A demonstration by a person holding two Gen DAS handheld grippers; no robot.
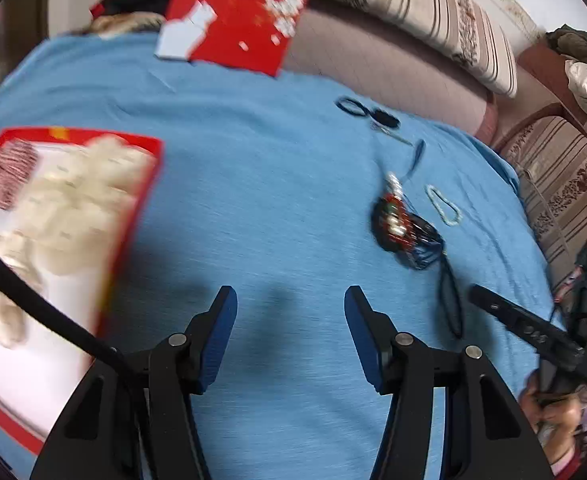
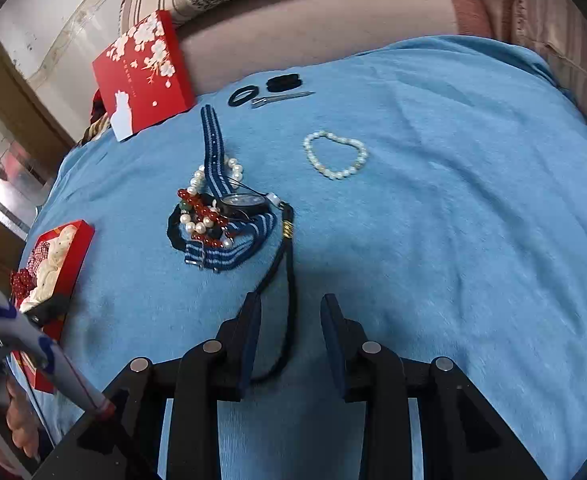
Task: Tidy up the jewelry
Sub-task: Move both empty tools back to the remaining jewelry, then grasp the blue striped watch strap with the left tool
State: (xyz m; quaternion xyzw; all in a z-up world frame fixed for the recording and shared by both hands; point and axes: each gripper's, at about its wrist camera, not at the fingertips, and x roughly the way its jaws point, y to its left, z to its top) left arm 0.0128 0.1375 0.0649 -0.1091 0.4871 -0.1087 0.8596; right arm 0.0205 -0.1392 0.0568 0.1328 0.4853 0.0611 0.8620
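The black cord (image 2: 289, 300) runs from the tangled heap (image 2: 221, 224) mid-cloth back between the right gripper (image 2: 289, 344), half open and empty. Pulling it could drag the heap. The left gripper (image 1: 289, 336) gapes wide, empty, near the red box (image 1: 65, 216).

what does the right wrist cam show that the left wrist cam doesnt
Only the right wrist view shows the tangled pile sharply: watch, red beads, and the cat on the box lid. Only the left wrist view shows the open box close up, though blurred. Both show the pearl bracelet, hair ties, black cord and blue cloth. Both grippers, left and right, are open.
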